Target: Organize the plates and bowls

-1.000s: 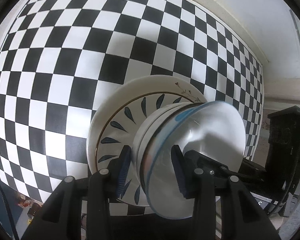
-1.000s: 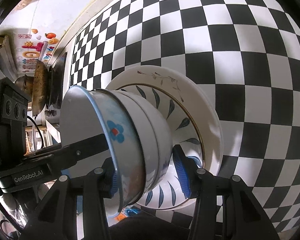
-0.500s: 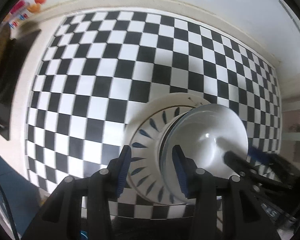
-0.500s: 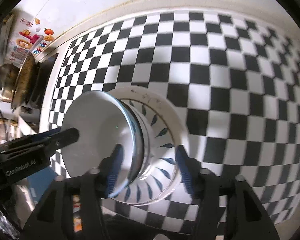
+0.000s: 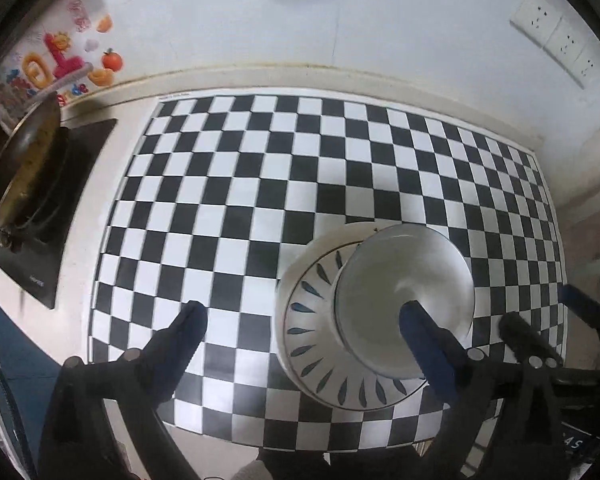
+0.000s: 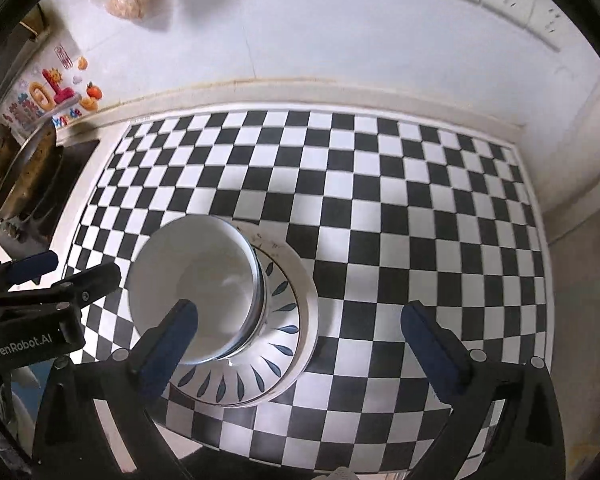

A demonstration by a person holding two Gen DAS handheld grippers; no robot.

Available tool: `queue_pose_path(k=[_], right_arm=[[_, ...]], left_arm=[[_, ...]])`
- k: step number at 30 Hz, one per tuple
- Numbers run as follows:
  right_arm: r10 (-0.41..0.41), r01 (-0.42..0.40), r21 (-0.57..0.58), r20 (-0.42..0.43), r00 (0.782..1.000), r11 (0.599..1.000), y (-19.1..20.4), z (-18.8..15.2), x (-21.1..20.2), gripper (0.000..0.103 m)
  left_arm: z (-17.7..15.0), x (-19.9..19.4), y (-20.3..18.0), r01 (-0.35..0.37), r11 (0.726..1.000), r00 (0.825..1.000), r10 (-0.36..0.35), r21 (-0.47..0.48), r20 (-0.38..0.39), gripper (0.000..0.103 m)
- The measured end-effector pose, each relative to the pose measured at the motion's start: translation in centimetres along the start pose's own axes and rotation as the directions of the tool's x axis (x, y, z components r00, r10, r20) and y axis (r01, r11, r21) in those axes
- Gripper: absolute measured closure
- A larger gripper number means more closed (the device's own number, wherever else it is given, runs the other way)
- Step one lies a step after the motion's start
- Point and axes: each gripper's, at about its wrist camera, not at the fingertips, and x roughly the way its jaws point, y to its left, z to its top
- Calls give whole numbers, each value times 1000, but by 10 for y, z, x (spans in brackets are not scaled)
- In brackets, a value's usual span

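Landmark: stack of plates (image 5: 316, 344) (image 6: 288, 344), lying on the checkered mat (image 5: 260, 184) (image 6: 380, 200) near its front edge.
Bowls (image 5: 400, 292) (image 6: 204, 280): nested, standing on the plates.
Surface (image 5: 80, 280): under the mat.
Stove (image 5: 60, 200) (image 6: 60, 184): left of the plates, off the mat.
Pan (image 5: 16, 160) (image 6: 24, 164): on the stove.
Wall (image 5: 300, 20) (image 6: 340, 20): behind the plates, past the mat.

Both claws newly open, bowls (image 5: 404, 300) released
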Motion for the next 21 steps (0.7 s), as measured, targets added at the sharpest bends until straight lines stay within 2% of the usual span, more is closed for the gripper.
queue_pose_path(k=[4,10,14,21], right_arm=[[-24,23,31,55,998,999,4,-9,-27,0],[-34,26,75,99,995,997,6,-31,-65,0],[-30,17,85,146,989,996,9,-46,-100,0],[-48,31,67,276,960,997,15,-79,-177,0]], left_arm=[[-12,-20,4,0,1000,999,-1,27,48,4],[-34,-64,5,-47,997,988,37,69,147,4],[-53,-105,8,-77,995,969,59,65,238,4],[-90,-162,5,-94,994,938,72,48,339,4]])
